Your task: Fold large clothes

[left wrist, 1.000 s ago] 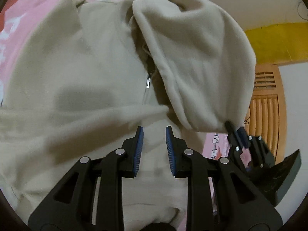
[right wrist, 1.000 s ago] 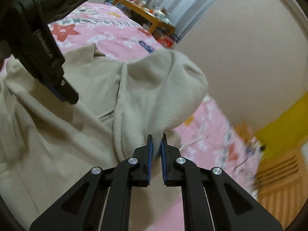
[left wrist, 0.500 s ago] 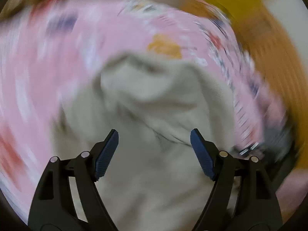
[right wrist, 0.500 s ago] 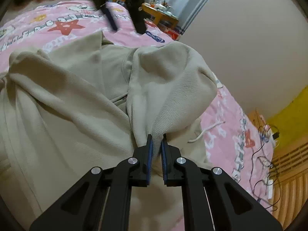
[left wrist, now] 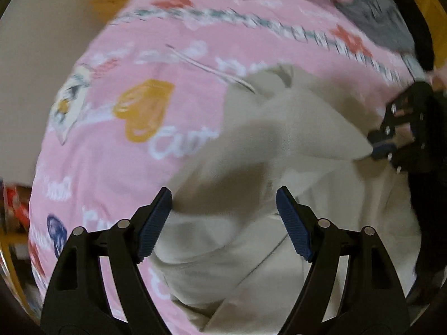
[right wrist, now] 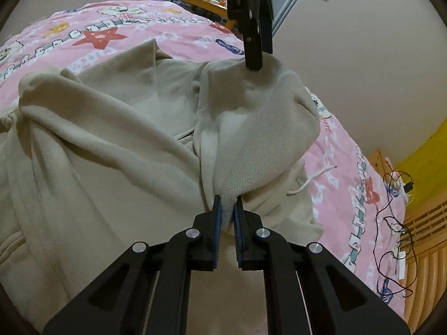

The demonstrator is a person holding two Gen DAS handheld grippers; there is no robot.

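A beige zip hoodie [right wrist: 111, 145] lies on a pink patterned bedspread [right wrist: 92, 30]. My right gripper [right wrist: 226, 217] is shut on the edge of the hood [right wrist: 259, 128] and holds it up over the body of the hoodie. My left gripper [left wrist: 223, 223] is open, jaws wide apart, above the far side of the hood [left wrist: 293, 128]. In the right wrist view the left gripper [right wrist: 255, 42] comes down from above with its tips at the hood's far top edge. In the left wrist view the right gripper [left wrist: 391, 139] grips the hood's tip.
The bedspread [left wrist: 156, 89] spreads around the hoodie. A white drawstring [right wrist: 313, 180] trails onto it. Black cables [right wrist: 391, 212] lie by the wooden slatted bed frame [right wrist: 424, 245] at right. A wall [right wrist: 349, 55] rises behind the bed. Dark clothing [left wrist: 374, 19] lies far off.
My left gripper has opened wide and swung from over the hoodie's front to the far side of the hood. My right gripper keeps its hold on the hood's edge.
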